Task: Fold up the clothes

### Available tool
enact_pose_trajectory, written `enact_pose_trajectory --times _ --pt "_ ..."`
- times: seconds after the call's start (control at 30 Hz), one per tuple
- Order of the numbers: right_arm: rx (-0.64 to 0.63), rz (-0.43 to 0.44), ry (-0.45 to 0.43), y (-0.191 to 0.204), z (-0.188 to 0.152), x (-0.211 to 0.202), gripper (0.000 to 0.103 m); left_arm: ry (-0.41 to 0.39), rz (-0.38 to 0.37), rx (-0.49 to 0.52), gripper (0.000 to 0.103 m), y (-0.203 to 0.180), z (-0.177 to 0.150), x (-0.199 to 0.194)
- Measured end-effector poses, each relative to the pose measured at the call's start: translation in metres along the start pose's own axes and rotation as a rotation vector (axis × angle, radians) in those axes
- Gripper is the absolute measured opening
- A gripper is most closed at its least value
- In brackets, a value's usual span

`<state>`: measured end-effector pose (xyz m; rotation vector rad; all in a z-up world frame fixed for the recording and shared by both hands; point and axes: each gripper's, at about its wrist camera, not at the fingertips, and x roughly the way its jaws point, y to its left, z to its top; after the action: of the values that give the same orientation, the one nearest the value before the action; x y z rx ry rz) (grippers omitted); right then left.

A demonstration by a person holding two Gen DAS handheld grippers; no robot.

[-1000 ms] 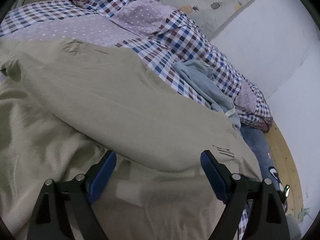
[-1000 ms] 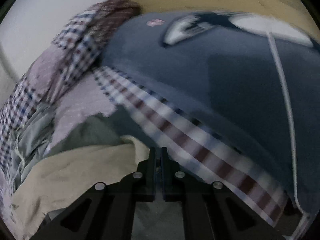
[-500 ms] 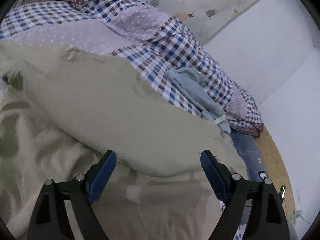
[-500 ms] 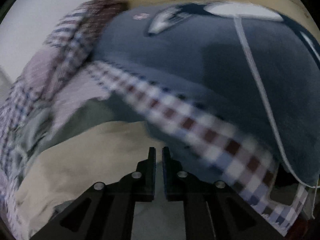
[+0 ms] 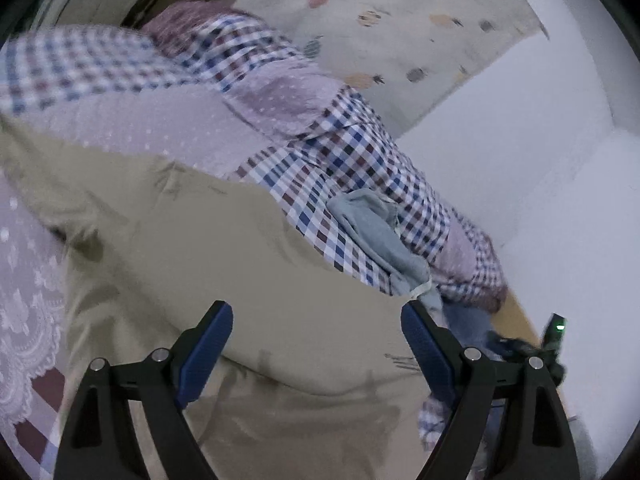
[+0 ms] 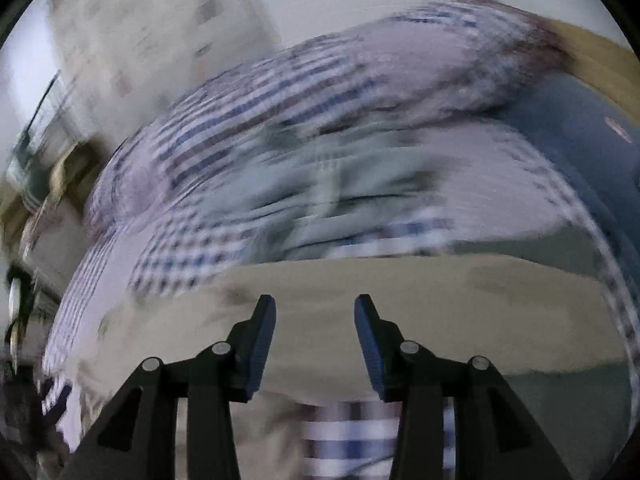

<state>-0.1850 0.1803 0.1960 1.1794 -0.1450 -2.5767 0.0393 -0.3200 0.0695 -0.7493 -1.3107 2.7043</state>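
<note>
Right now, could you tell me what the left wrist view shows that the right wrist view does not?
Only the left wrist view shows the white lace cloth and a sharp picture, with the left gripper open wide. Only the right wrist view, heavily blurred, shows the right gripper open. Both show the beige garment below the fingers, the checked quilt and a light blue garment.

A garment [image 5: 224, 264] lies spread on the quilt [image 5: 304, 160], directly ahead of both grippers. Beyond it to the right, a smaller cloth [image 5: 376, 236] rests on the quilt. The wall [image 5: 540, 200] stands behind the bed.
</note>
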Motion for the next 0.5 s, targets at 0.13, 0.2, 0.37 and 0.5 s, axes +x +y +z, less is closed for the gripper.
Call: enact_pose_trajectory --times 0.13,0.2,0.37,0.5 --pt "-0.283 -0.002 0.085 0.099 0.006 0.054 0.047 0.018 -0.002 -0.040 0.088 0.008 -0.002 0.008" --pt "-0.415 -0.003 0.136 0.138 0.002 0.080 0.049 0.036 -0.013 -0.041 0.088 0.007 -0.004 0.013" --pt "-0.596 -0.031 0.273 0.176 -0.006 0.159 0.051 0.047 -0.021 -0.031 0.088 0.003 -0.007 0.019" --pt "-0.740 -0.053 0.382 0.206 -0.013 0.222 0.051 0.056 -0.039 -0.057 0.088 0.006 -0.006 0.022"
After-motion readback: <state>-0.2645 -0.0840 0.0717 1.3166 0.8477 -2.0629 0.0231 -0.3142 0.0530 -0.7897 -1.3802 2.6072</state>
